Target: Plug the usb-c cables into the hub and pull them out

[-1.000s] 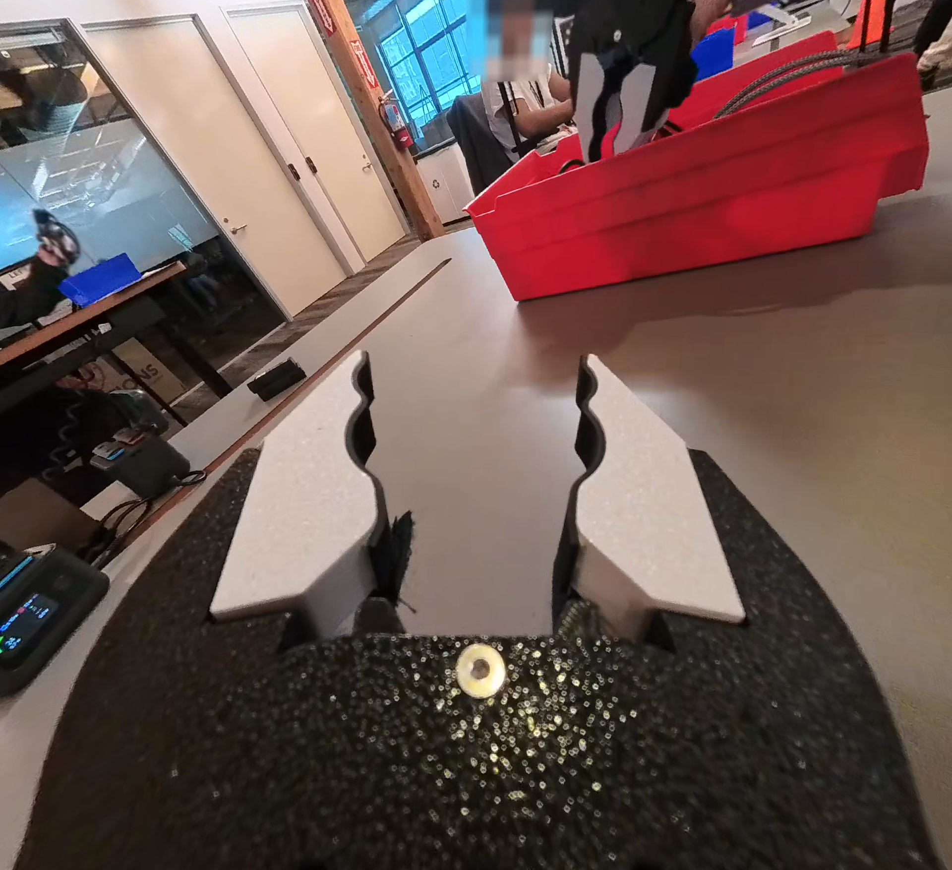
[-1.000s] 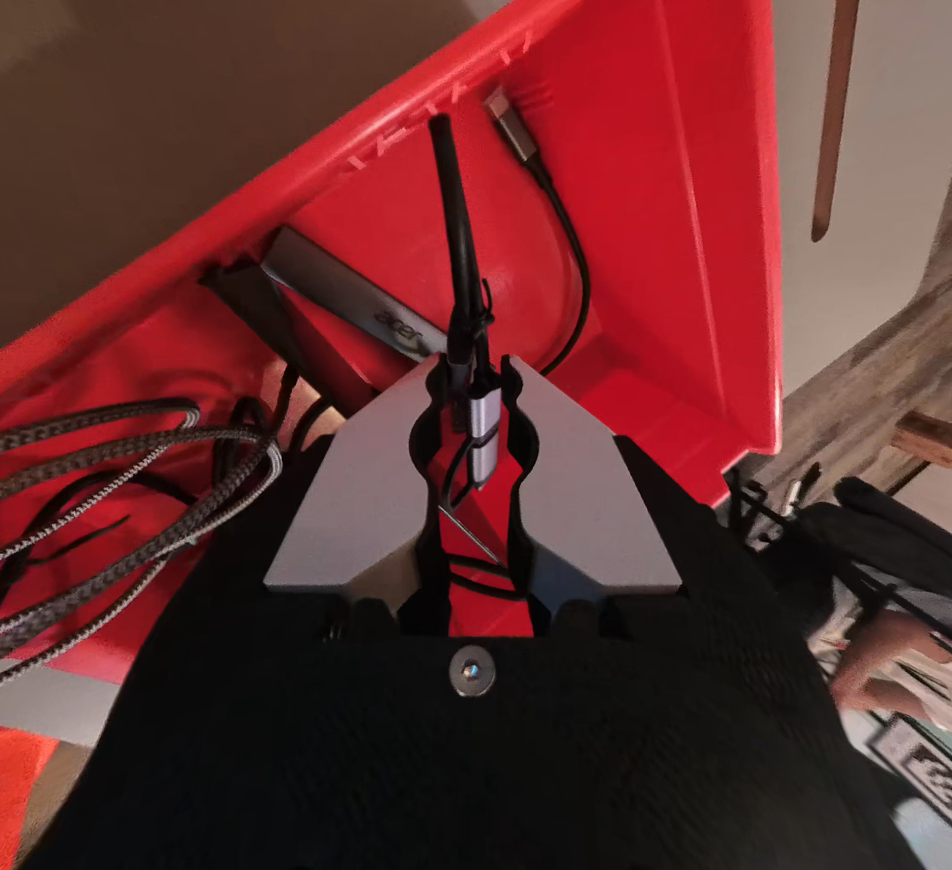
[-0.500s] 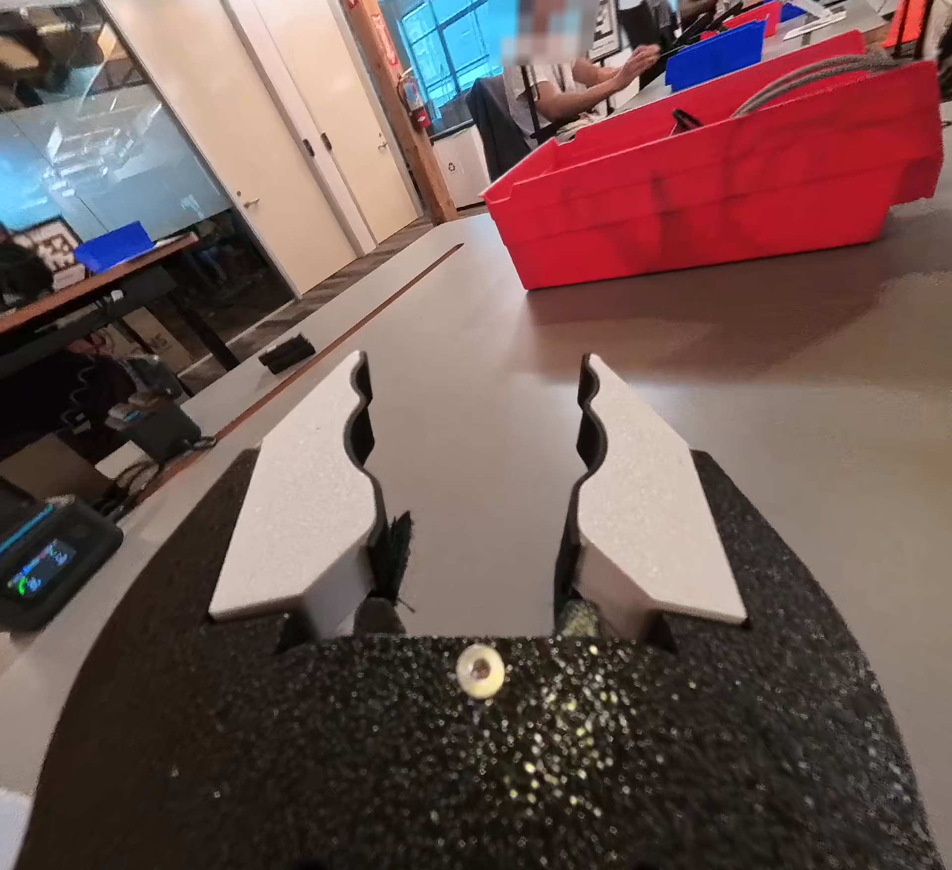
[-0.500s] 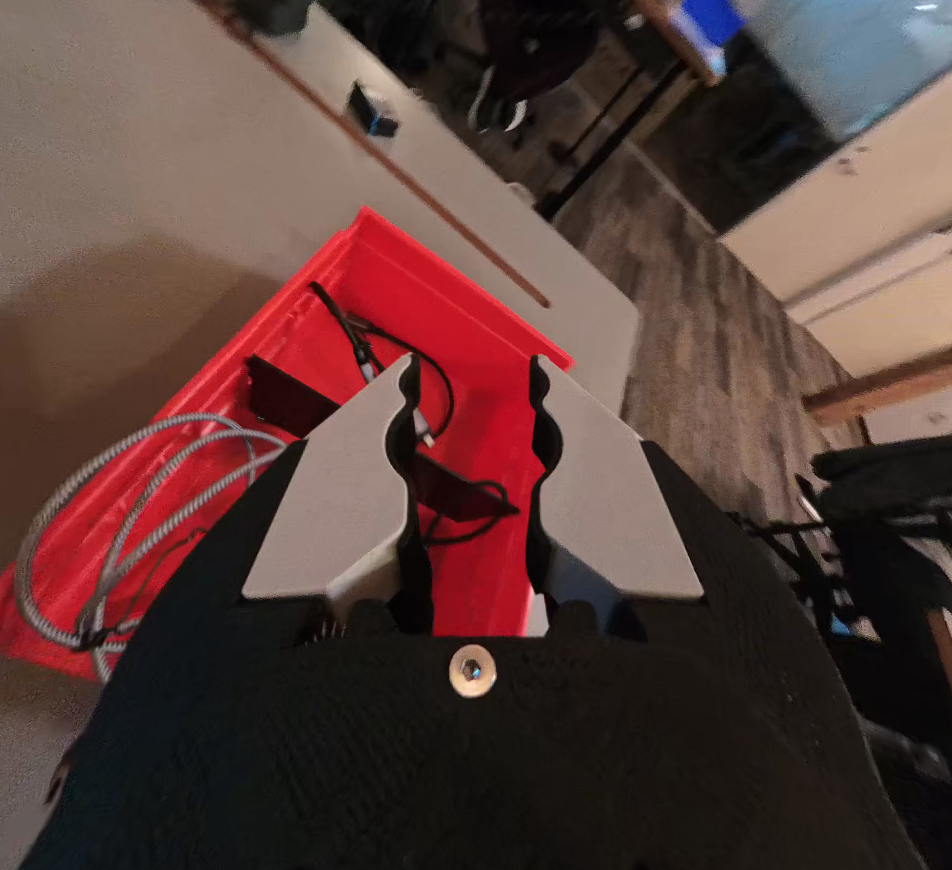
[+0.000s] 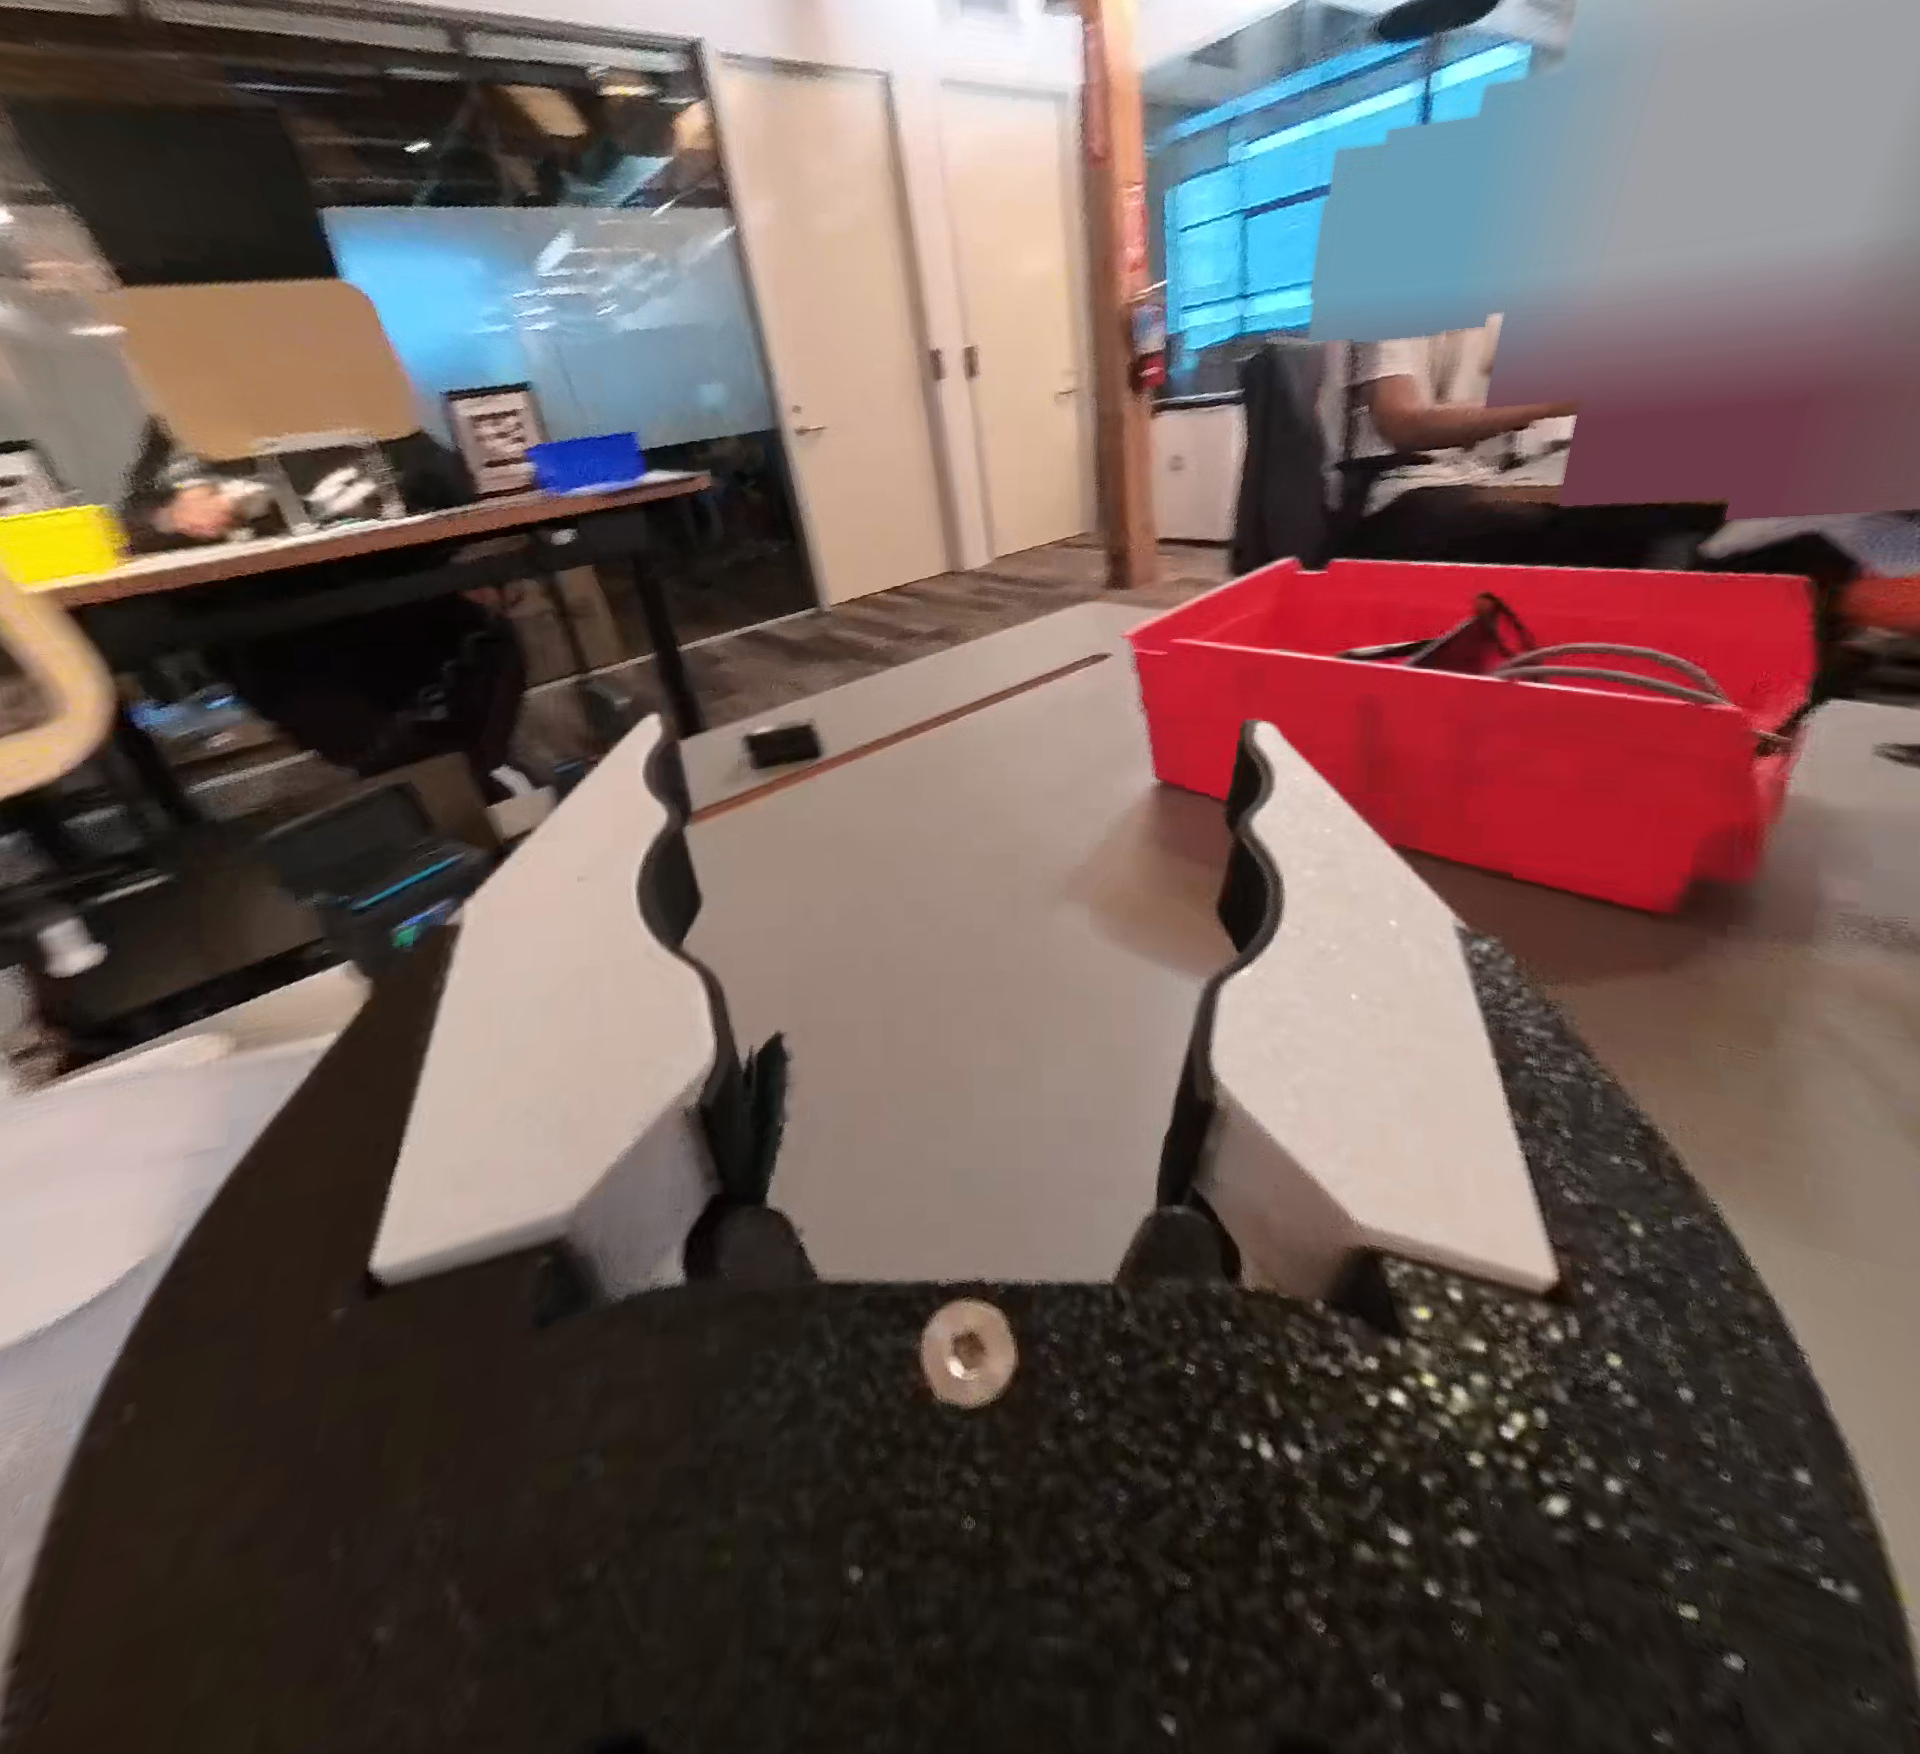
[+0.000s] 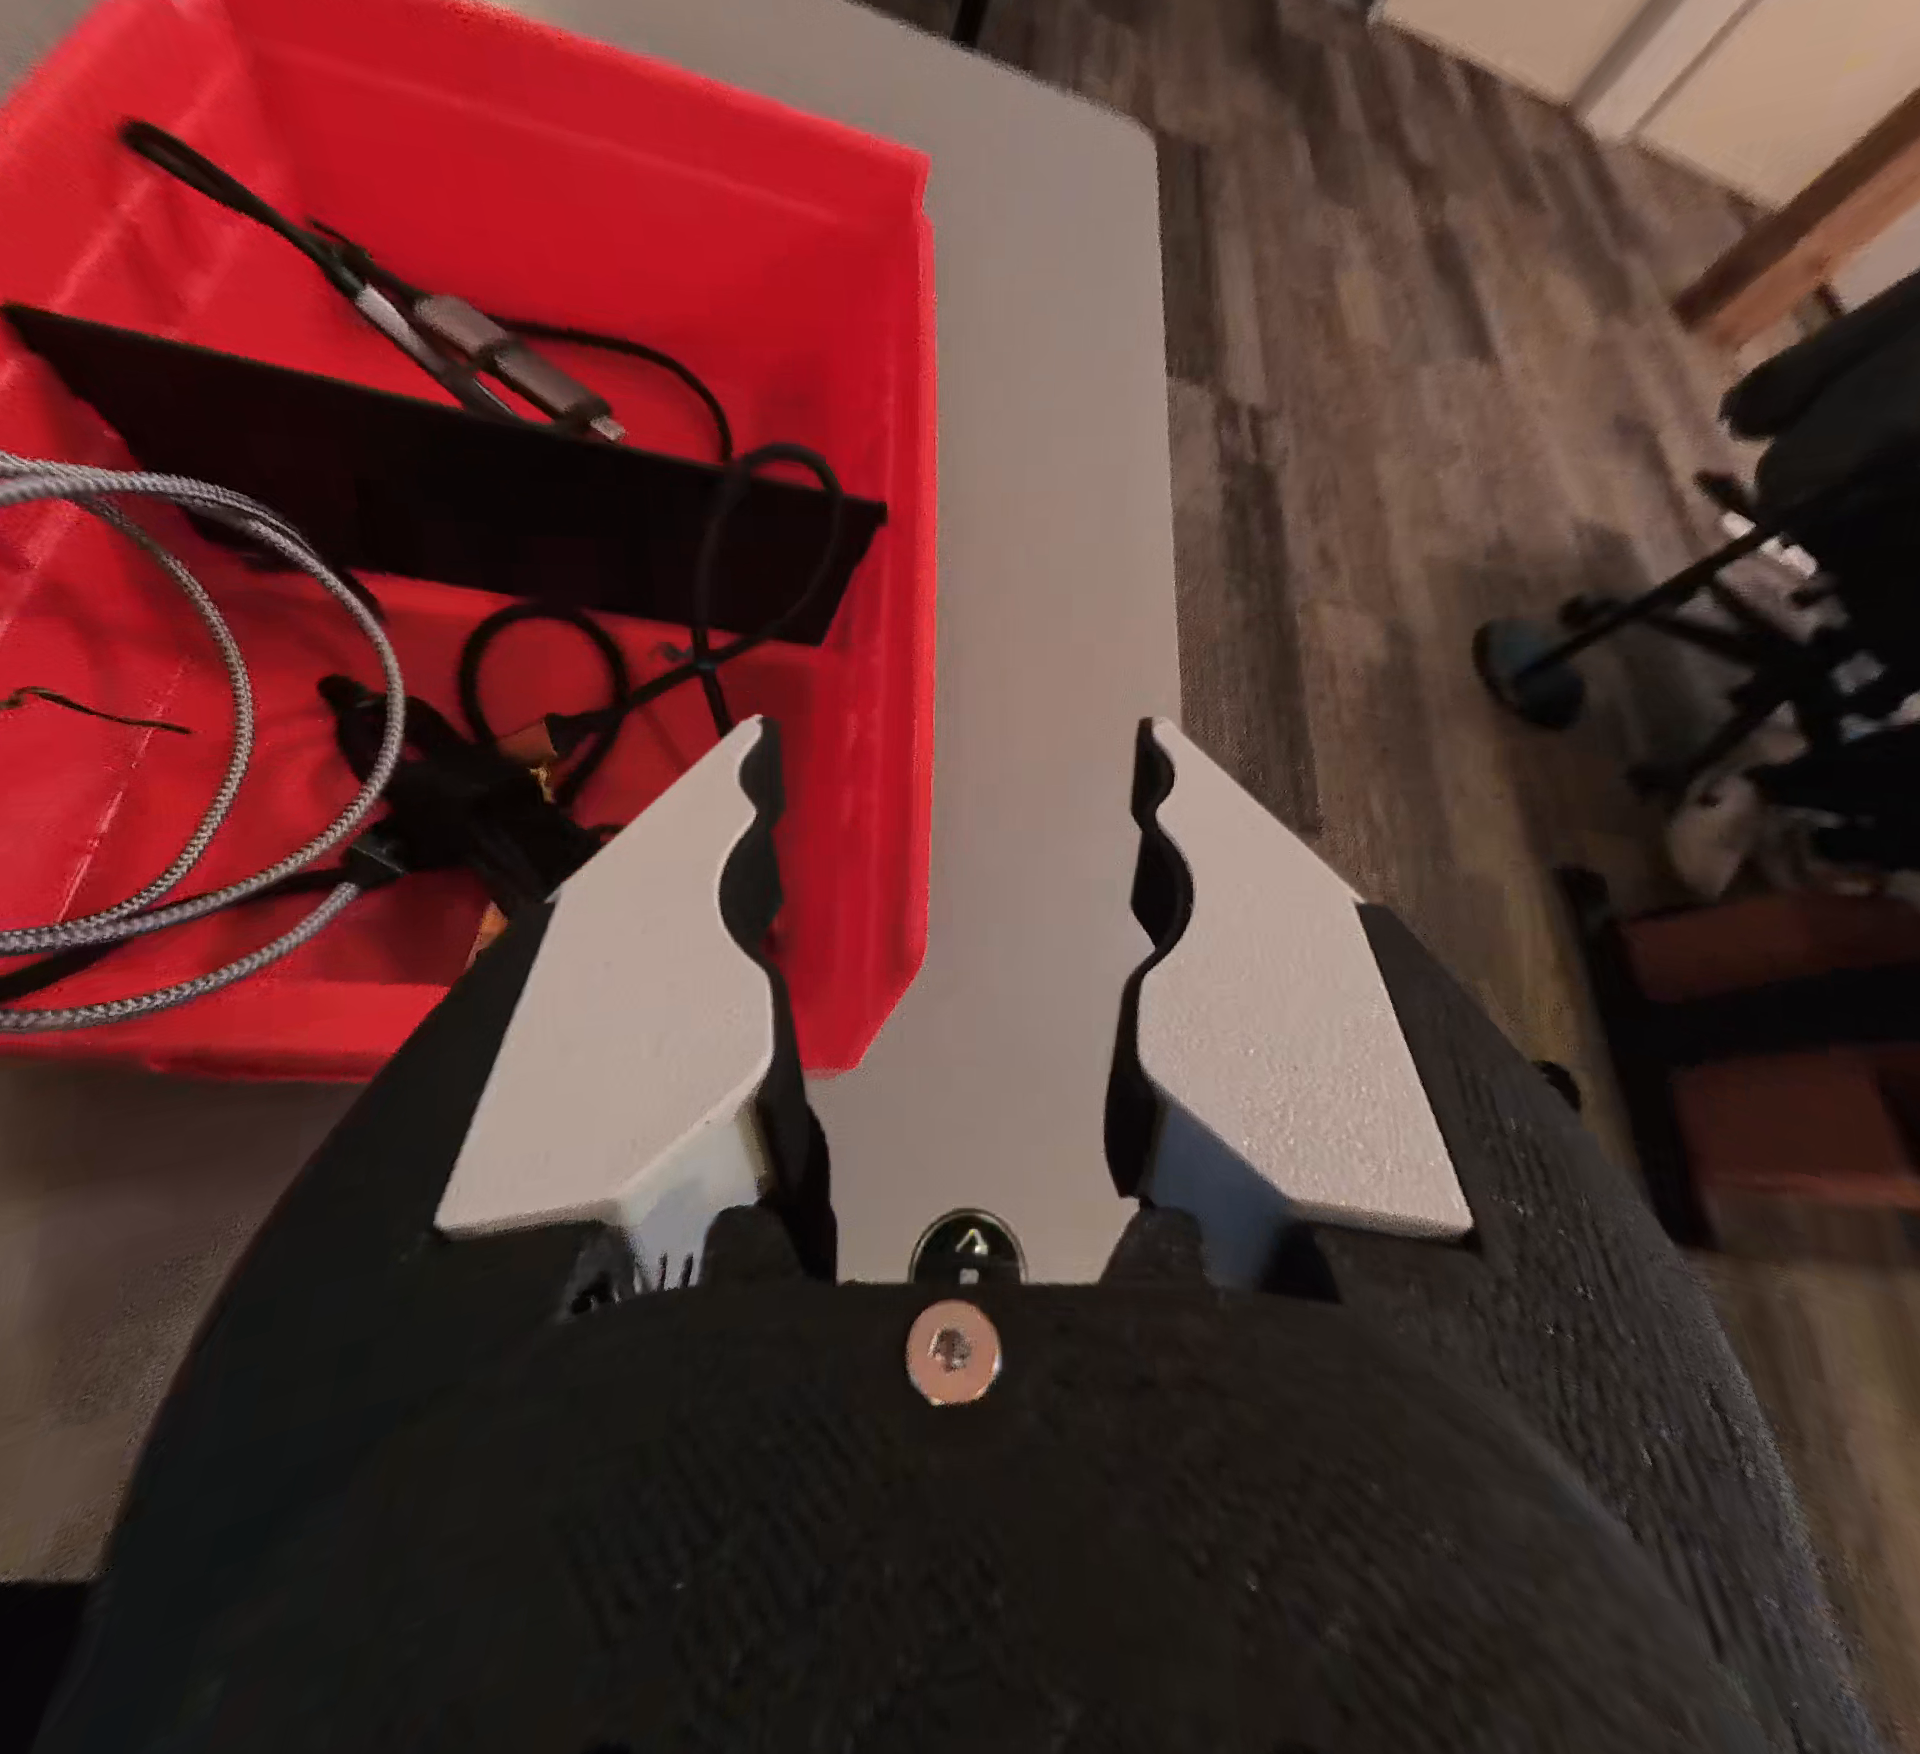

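Both grippers, left (image 5: 956, 759) & right (image 6: 951, 738), jaws wide apart, empty; red bin (image 6: 623, 166) w/ cables (image 6: 239, 665) at 10 o'clock of right

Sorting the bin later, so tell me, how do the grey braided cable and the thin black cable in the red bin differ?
The grey braided cable is thicker and lies in wide loops spilling over the red bin's left side; the thin black cable is slimmer, curls tightly and crosses the black divider. Both lie loose, ungripped.

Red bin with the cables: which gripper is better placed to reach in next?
Probably the right gripper: open, it hovers at the red bin's edge, looking down on the cables. The left gripper, also open, sits farther back over the table.
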Tool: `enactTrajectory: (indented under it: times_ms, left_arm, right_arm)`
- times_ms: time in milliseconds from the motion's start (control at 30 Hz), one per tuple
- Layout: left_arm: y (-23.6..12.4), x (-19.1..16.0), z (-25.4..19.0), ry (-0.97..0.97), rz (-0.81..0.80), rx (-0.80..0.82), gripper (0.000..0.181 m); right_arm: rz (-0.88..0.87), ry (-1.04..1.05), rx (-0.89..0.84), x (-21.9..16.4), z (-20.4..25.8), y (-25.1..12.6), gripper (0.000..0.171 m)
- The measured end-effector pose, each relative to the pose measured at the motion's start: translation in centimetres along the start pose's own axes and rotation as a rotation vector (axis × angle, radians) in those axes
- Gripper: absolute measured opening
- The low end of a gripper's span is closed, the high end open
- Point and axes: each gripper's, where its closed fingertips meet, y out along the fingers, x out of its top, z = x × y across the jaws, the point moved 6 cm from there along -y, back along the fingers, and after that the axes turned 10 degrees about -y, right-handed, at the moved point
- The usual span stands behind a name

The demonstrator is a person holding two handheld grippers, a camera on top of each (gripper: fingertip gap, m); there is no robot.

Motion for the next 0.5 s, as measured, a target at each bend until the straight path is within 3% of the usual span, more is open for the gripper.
enactTrajectory:
  times_ms: [167,233,333,400,500]
  left_arm:
    - [-5.2,0.8,3.7,0.077,0.227,0.305,0.137]
    - [-8.2,0.2,6.1,0.163,0.364,0.46,0.137]
    - [-12.7,-1.8,9.3,0.229,0.632,0.629,0.129]
    - [-14.9,-3.8,10.4,0.182,0.813,0.629,0.114]
    - [-16.9,-5.9,11.5,0.125,0.951,0.591,0.086]
  right_arm:
    - [0.01,0.079,0.097,-1.5,0.8,1.8,0.07]
    - [0.008,0.1,0.106,-1.6,0.8,2.2,0.07]
    - [0.049,0.11,0.12,-2.2,1.1,2.9,0.068]
    - [0.086,0.108,0.139,-2.6,1.5,3.4,0.062]
    - [0.136,0.101,0.152,-2.9,2.0,4.1,0.045]
